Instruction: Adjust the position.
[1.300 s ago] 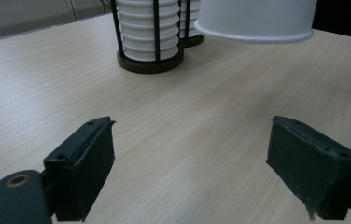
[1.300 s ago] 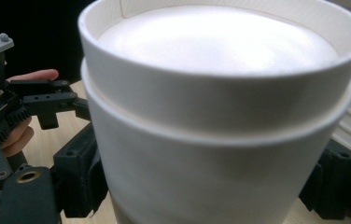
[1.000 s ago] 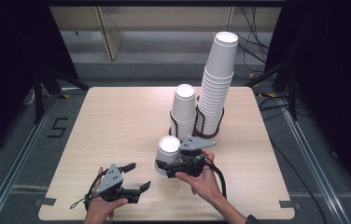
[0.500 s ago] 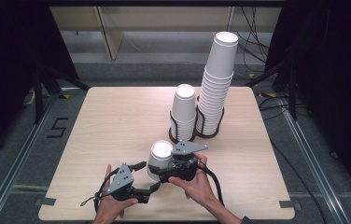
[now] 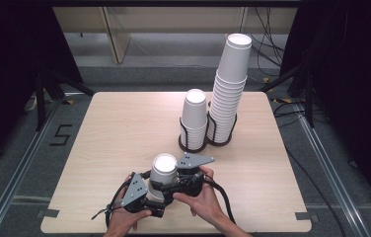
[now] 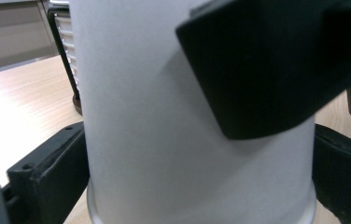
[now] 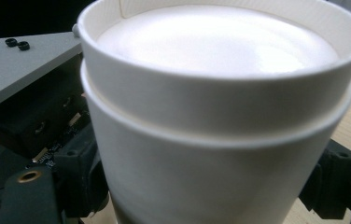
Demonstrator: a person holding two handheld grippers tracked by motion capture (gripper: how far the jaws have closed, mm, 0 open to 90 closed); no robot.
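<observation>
A white paper cup point(image 5: 164, 165) stands upside down near the table's front edge; in the right gripper view it is two nested cups point(image 7: 211, 116). My right gripper point(image 5: 163, 181) is shut on it from the right, a jaw on each side of it point(image 7: 206, 186). My left gripper point(image 5: 156, 200) reaches in from the left, lower down. Its jaws have just been opening, and they now stand open around the cup's base point(image 6: 199, 186), close to its sides. The right gripper's jaw crosses the cup higher up in the left gripper view.
Two stacks of upside-down cups stand in black wire holders point(image 5: 193, 143) at the table's back right: a short stack point(image 5: 194, 116) and a tall, leaning stack point(image 5: 230, 89). The wooden table point(image 5: 114, 128) is bare on the left.
The left gripper slid right until its jaws came around the cup's base. The right gripper carried the cup a little left and nearer the front edge.
</observation>
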